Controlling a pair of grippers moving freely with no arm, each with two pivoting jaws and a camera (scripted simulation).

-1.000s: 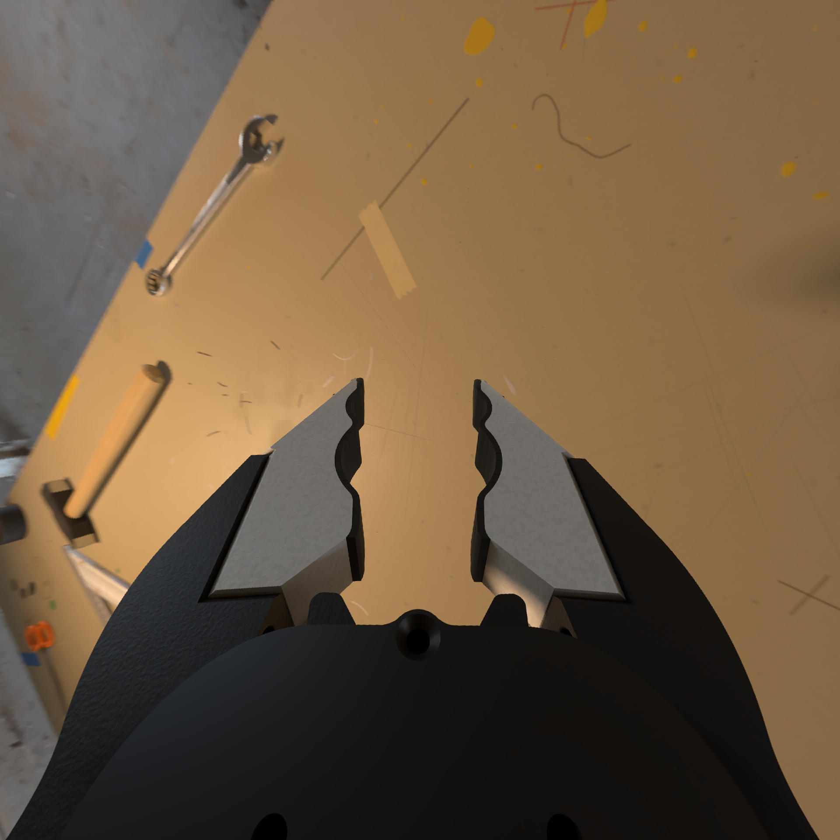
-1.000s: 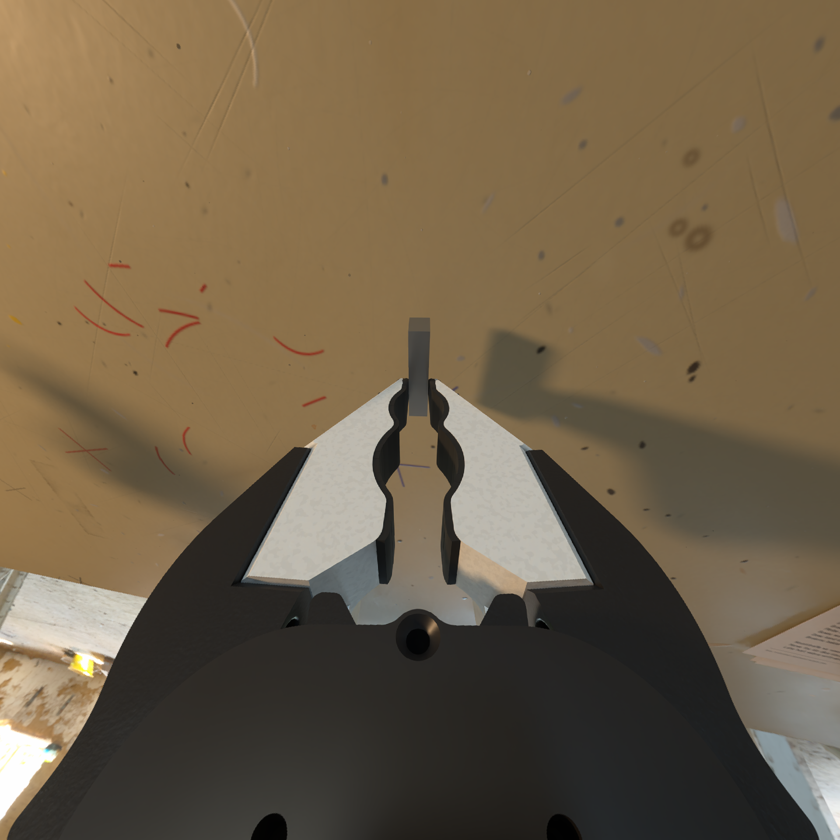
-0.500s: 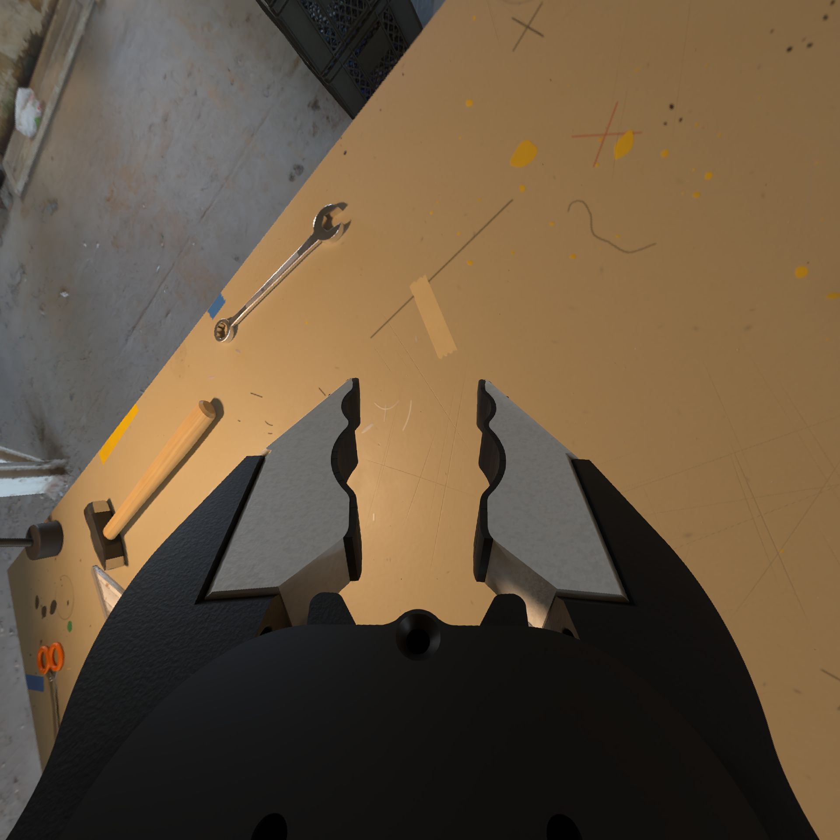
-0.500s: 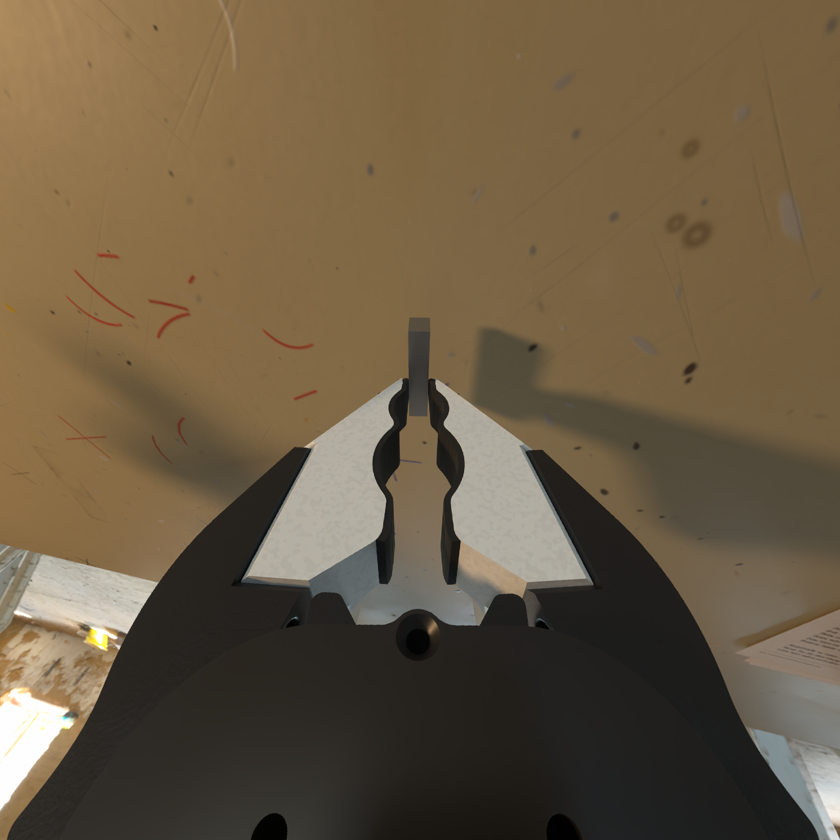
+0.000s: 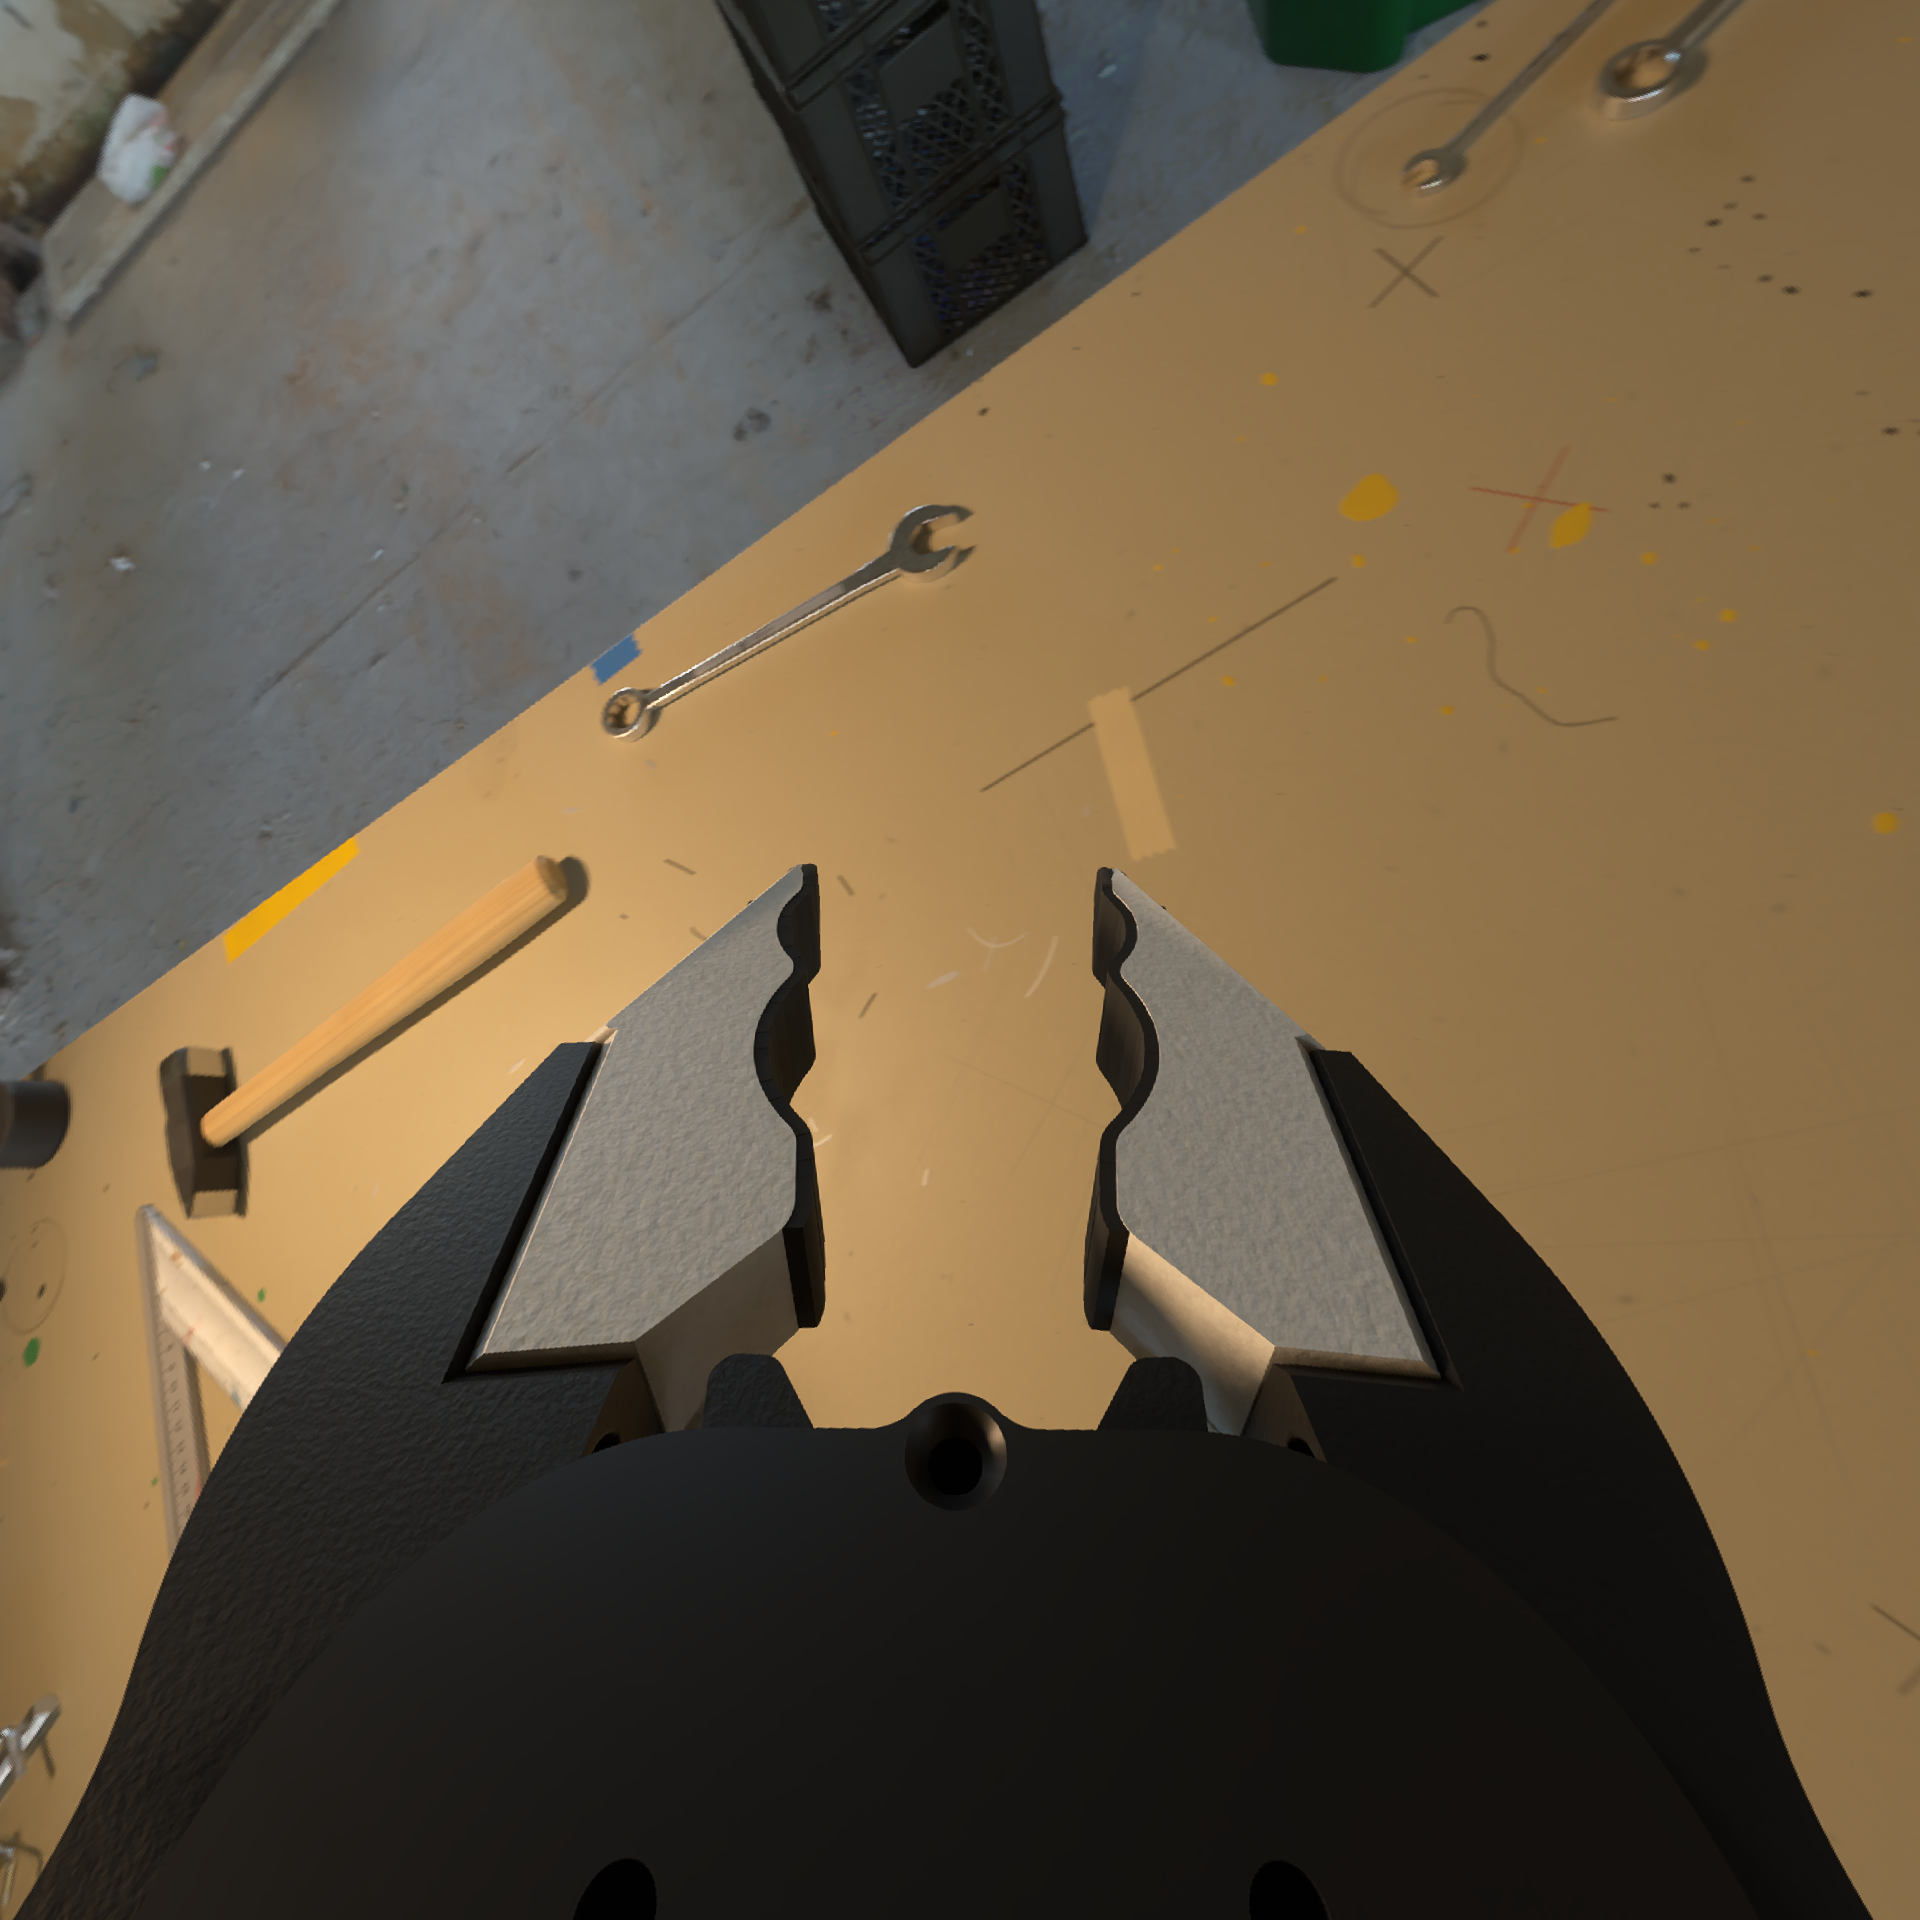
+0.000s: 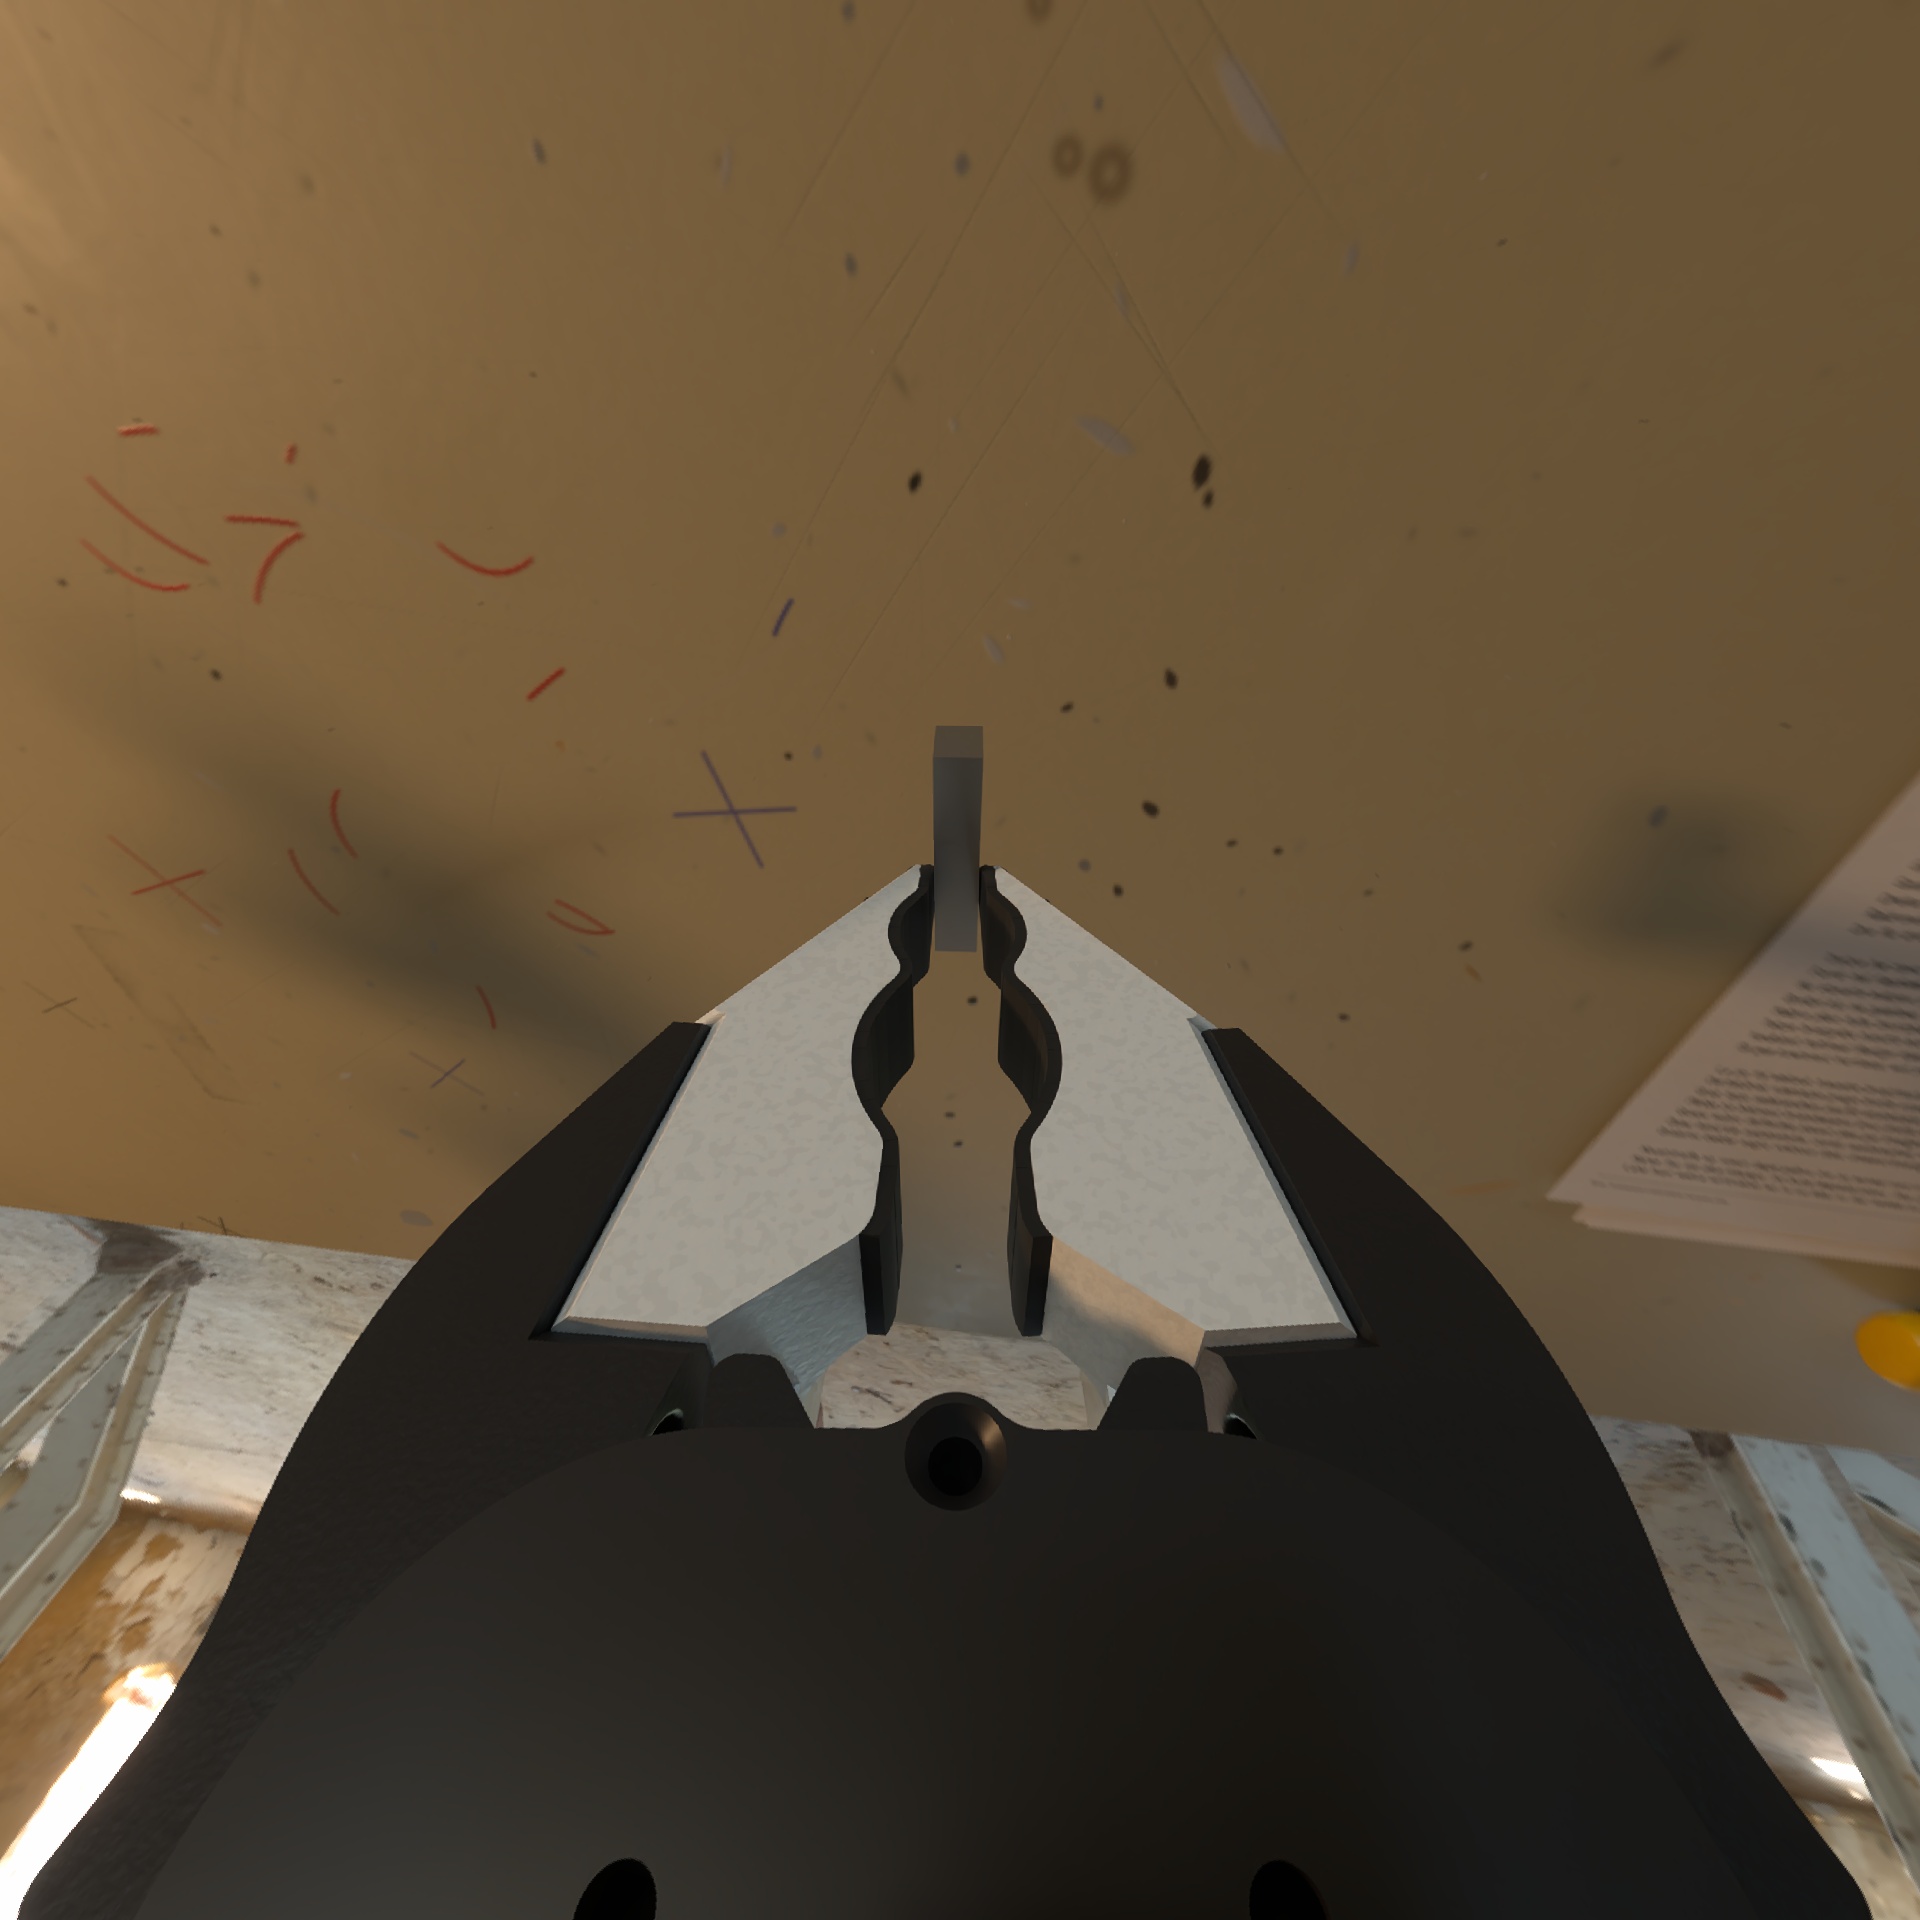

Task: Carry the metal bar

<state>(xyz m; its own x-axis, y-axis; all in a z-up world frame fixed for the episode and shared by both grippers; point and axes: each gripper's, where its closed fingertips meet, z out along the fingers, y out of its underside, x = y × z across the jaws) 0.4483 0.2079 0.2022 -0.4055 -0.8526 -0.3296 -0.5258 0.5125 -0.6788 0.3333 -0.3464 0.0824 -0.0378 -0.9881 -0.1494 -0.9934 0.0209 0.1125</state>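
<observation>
In the right wrist view my right gripper (image 6: 957, 878) is shut on the grey metal bar (image 6: 957, 805). I see the bar end-on: it sticks out past the fingertips and hangs above the tan workbench (image 6: 935, 312). Its shadow falls across the bench. In the left wrist view my left gripper (image 5: 956, 883) is open and empty, well above the workbench (image 5: 1455, 1039). The bar does not show in the left wrist view.
In the left wrist view a wrench (image 5: 790, 621), a wooden-handled hammer (image 5: 374, 1023) and a metal square (image 5: 187, 1340) lie near the bench's left edge. More wrenches (image 5: 1538, 94) lie far off. A black crate (image 5: 925, 166) stands on the floor. A stack of papers (image 6: 1787, 1049) lies at right.
My left gripper has risen and pulled back, so more bench and floor show. My right gripper has lifted and moved with the bar; the papers and bench edge now show more.
</observation>
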